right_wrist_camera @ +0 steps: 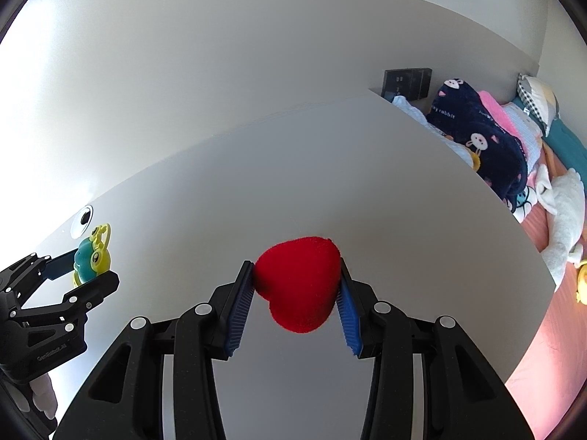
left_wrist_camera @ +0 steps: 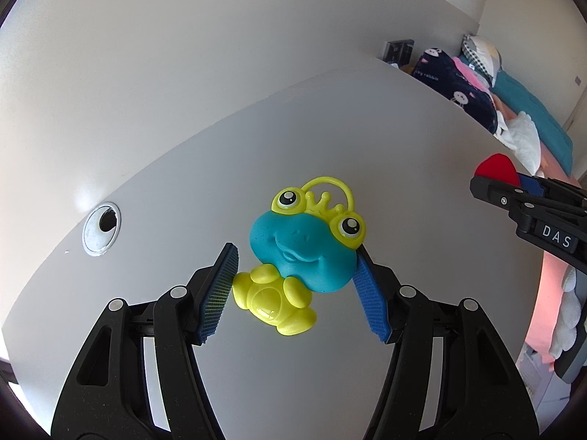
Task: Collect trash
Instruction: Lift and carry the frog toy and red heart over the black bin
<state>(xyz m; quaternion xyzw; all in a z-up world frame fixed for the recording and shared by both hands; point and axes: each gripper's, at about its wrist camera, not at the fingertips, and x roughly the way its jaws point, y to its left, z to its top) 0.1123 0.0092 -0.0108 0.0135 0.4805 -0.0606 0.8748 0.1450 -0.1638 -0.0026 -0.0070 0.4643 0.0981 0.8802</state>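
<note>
both grippers loaded, held over white desk (left_wrist_camera: pixel 330 128).

desk fills both views; bedding pile (right_wrist_camera: pixel 484 139) past its edge at 2 o'clock, cable grommet (left_wrist_camera: pixel 101 228) at 9 o'clock in the left view. left gripper (left_wrist_camera: pixel 297 275) closed part-way on frog toy (left_wrist_camera: pixel 301 253), pads (left_wrist_camera: pixel 220 286) pressing both sides, toy dead centre. right gripper (right_wrist_camera: pixel 297 286) clamped on red foam heart (right_wrist_camera: pixel 297 286), centre of its view, 3 o'clock from left.

light: bright daylight, from 9 o'clock | glare: on wall (left_wrist_camera: pixel 84 198), 9 o'clock | shadows: soft | focus: sharp | edges: fisheye bending, black corners
</note>
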